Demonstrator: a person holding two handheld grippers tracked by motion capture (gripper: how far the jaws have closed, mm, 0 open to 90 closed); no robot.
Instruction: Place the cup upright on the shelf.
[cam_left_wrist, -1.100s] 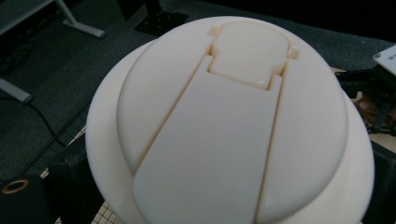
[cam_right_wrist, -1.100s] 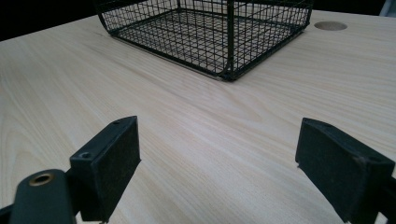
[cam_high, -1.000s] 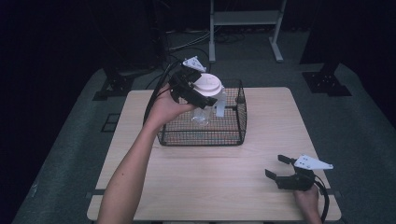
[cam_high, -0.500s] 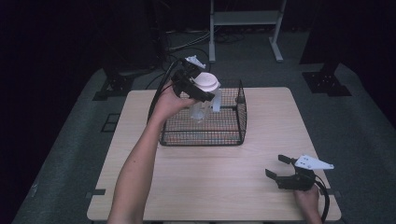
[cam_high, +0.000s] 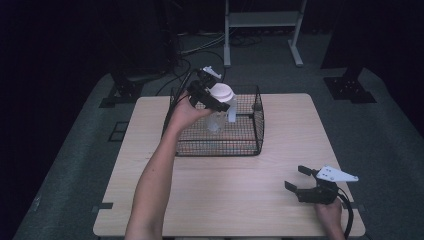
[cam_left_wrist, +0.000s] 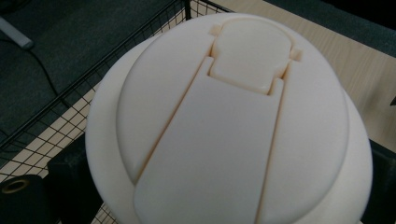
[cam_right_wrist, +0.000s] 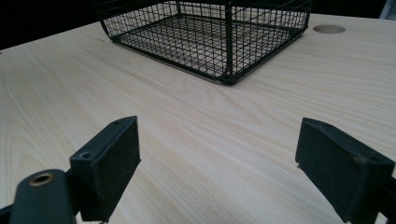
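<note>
A clear bottle (cam_high: 215, 120) with a wide white flip-top lid (cam_high: 221, 92) hangs over the left part of a black wire basket (cam_high: 258, 121). My left gripper (cam_high: 214, 100) is shut on it just under the lid. In the left gripper view the white lid (cam_left_wrist: 224, 126) sits close in front, with a black jaw on each side of it. My right gripper (cam_high: 294, 178) rests open near the table's front right corner, nothing between its fingers (cam_right_wrist: 109, 158). It faces the wire basket (cam_right_wrist: 224, 42).
The basket stands at the back middle of a light wooden table (cam_high: 225, 200). A round hole (cam_right_wrist: 329, 29) is cut in the tabletop beyond the basket. Cables (cam_high: 192, 50) and a grey stand (cam_high: 262, 20) lie on the dark floor behind the table.
The left gripper and the bottle have shifted only slightly above the basket. The right gripper has not moved.
</note>
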